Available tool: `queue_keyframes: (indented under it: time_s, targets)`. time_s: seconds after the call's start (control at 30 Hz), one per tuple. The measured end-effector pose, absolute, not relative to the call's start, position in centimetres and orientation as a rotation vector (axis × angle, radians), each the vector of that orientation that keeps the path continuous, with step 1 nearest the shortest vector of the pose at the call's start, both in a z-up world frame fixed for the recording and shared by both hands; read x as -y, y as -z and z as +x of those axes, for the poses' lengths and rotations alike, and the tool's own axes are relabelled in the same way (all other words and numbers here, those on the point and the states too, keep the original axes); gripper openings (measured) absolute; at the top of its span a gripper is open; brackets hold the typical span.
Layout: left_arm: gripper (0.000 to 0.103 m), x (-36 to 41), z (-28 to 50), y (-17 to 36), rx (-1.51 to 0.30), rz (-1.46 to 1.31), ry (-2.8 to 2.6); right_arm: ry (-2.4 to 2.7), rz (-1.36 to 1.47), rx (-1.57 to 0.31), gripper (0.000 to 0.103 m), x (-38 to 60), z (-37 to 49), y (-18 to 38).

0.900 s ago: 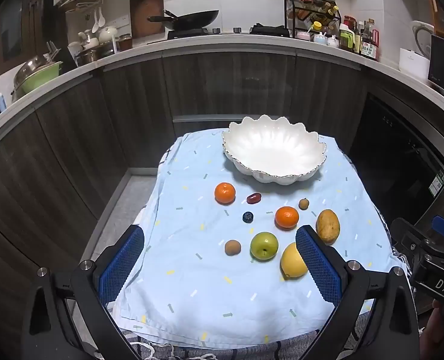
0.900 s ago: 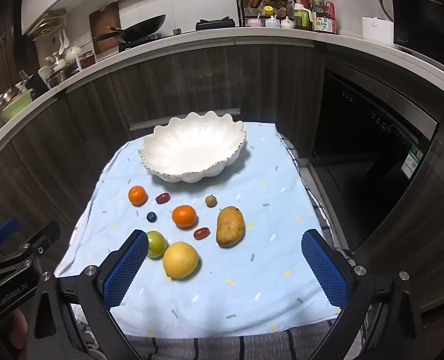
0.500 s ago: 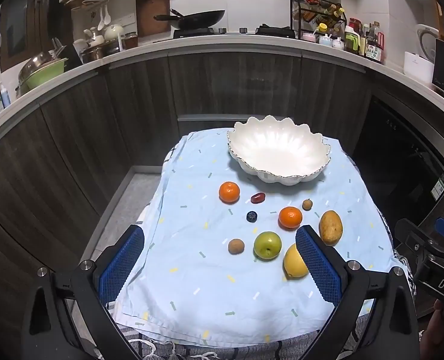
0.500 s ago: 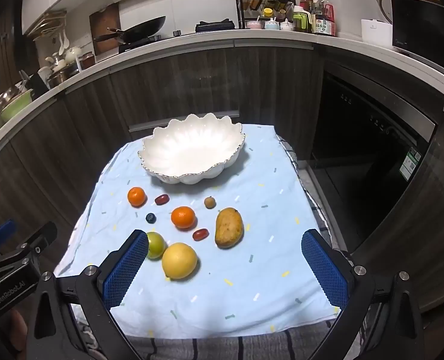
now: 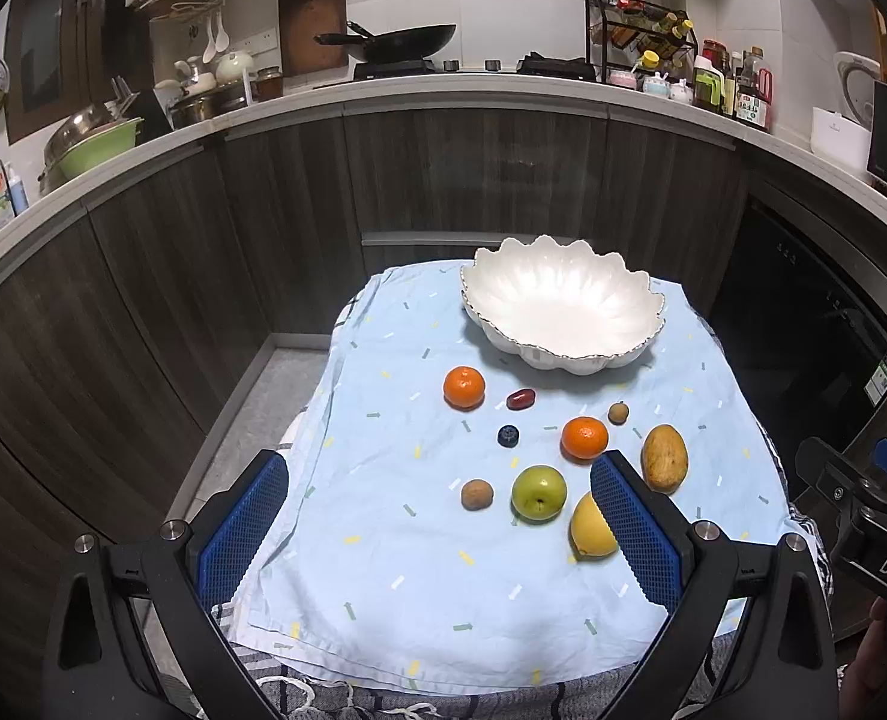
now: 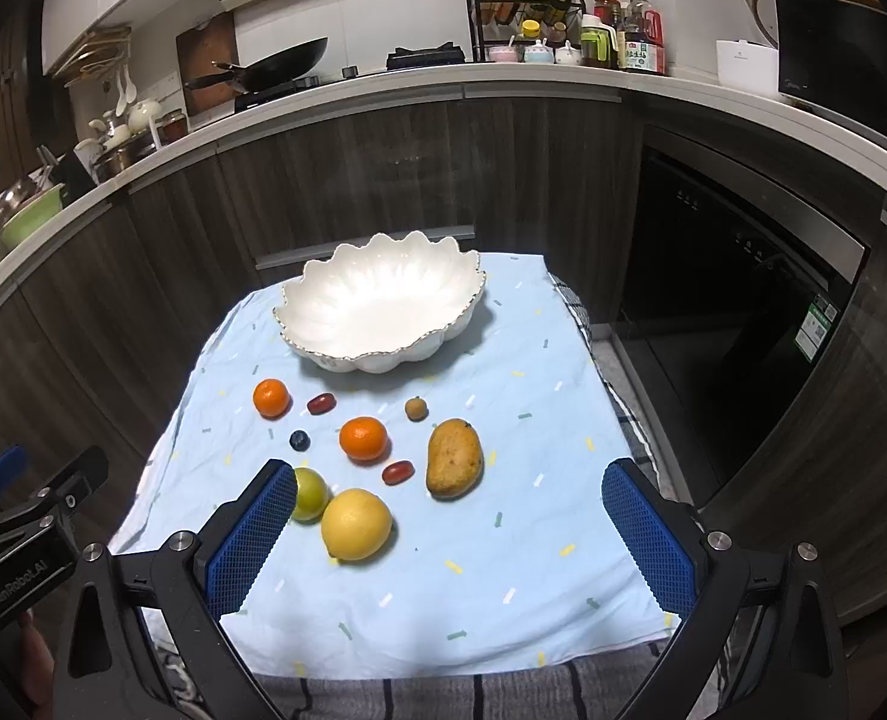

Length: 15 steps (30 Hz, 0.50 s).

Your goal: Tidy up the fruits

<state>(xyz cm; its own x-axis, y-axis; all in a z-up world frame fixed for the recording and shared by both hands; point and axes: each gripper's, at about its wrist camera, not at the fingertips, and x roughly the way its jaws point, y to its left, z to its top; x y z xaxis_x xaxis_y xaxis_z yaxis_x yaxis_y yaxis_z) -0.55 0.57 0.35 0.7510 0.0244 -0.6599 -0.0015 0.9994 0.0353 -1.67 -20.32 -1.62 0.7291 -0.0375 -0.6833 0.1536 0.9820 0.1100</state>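
Both grippers, left (image 5: pixel 440 531) and right (image 6: pixel 449 534), gape empty | round yellow lemon (image 6: pixel 356 524) looks firm, slick: you pinch its middle | scalloped white ceramic bowl (image 6: pixel 383 354) fragile.

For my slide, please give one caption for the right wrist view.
Open right gripper above blue cloth with loose fruit and an empty white bowl.

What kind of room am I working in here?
A home kitchen, most likely: a wok sits on a stove on the curved counter, a spice rack stands beside it, and dishes are stacked at the left. The fruit lies on a cloth-covered table in front.
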Motion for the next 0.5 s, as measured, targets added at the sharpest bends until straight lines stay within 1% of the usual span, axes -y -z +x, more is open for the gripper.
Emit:
queue_keyframes:
  time_s: [0.5]
  targets:
    - [0.103,-0.60,-0.59,-0.46,-0.720,0.035,-0.015,0.105,0.162,-0.744,0.103,20.31,-1.71,1.69]
